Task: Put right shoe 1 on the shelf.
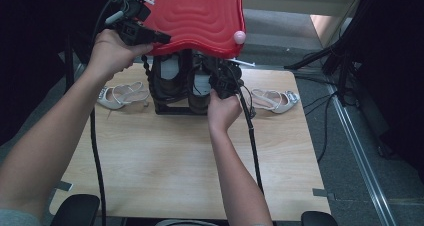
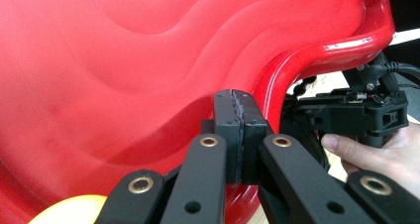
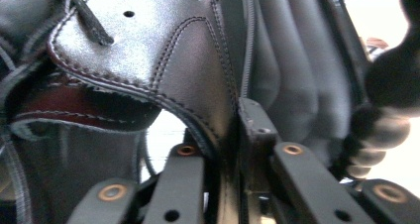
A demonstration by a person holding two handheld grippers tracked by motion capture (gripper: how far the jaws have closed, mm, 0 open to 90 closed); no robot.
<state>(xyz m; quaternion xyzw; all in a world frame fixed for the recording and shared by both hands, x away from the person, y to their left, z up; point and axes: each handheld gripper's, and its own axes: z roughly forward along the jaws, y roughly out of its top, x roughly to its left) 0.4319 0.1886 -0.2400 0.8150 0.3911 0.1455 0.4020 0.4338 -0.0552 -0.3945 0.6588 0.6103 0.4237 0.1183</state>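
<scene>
My left tongs (image 1: 162, 37) are clamped tight on the edge of the red wavy tray (image 1: 200, 16), holding it up over the black boots (image 1: 175, 81) at the back of the bench (image 1: 175, 161). Right tongs (image 1: 216, 83) are pinching a boot's leather collar. Pale sandals (image 1: 120, 95) sit either side.

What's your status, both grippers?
Left gripper shut on red lid, lifted. Right gripper shut on black shoe beneath it. White sandals flank, clear of both.
</scene>
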